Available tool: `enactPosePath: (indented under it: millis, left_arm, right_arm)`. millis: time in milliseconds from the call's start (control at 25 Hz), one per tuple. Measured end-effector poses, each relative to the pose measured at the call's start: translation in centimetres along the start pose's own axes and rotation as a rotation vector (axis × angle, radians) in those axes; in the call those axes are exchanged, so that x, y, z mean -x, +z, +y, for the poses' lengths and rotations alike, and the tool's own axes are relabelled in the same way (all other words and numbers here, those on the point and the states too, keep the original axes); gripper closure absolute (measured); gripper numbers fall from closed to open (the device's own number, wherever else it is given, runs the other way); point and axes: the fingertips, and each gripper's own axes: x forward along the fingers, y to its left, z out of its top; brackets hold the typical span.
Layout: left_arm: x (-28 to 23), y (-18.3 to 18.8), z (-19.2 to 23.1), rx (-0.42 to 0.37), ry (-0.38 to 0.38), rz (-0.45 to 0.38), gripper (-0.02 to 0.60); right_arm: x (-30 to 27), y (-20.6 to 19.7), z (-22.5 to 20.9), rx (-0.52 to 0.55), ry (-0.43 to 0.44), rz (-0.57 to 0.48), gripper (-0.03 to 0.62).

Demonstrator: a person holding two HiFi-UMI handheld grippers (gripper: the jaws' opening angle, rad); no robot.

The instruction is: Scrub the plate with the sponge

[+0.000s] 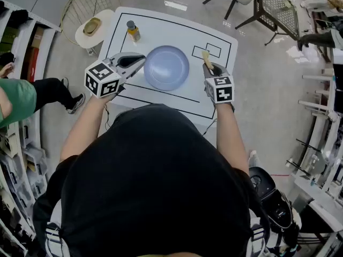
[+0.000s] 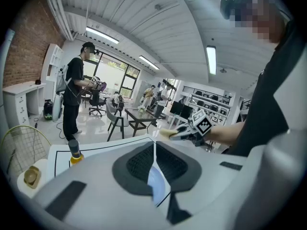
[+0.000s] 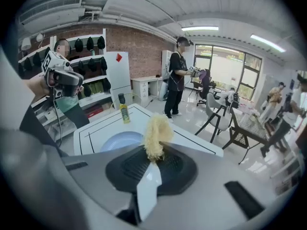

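Pale-blue plate point(image 1: 166, 67) lies flat mid-table on the white table point(image 1: 161, 28), upper-centre of head view, inside the black outline on the tabletop. L gripper point(image 1: 140, 59) is at the plate's left rim. Its jaws are pressed together w/ nothing between, only a thin seam in the left gripper view, w/ a sliver of plate showing below them. Can't tell if the tips touch the rim. R gripper point(image 1: 208, 64) is just right of the plate, jaws clamped on a yellowish, fibrous sponge point(image 3: 156, 135) that sticks out past the tips. The sponge is off the plate, by its right edge. Bottle point(image 1: 133, 31) w/ yellow liquid & dark cap stands upright toward the table's upper-left corner, apart from the plate.
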Motion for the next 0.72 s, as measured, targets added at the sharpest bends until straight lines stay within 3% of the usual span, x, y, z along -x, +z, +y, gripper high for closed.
enactPosePath:
  millis: [320, 560, 720]
  left_arm:
    - [0.2, 0.7, -0.5, -0.020, -0.002, -0.005, 0.560]
    - [0.2, 1.1, -1.0, -0.038, -0.007, -0.008, 0.560]
    - [0.5, 1.1, -1.8, -0.045, -0.011, -0.012, 0.560]
  right_arm:
    - [4.0, 1.0, -2.5, -0.080, -0.075, -0.121, 0.562]
    - [7.3, 2.8, -3.9, -0.116, -0.166, -0.279, 0.562]
    - [8.7, 3.1, -4.1, -0.130, -0.184, -0.316, 0.562]
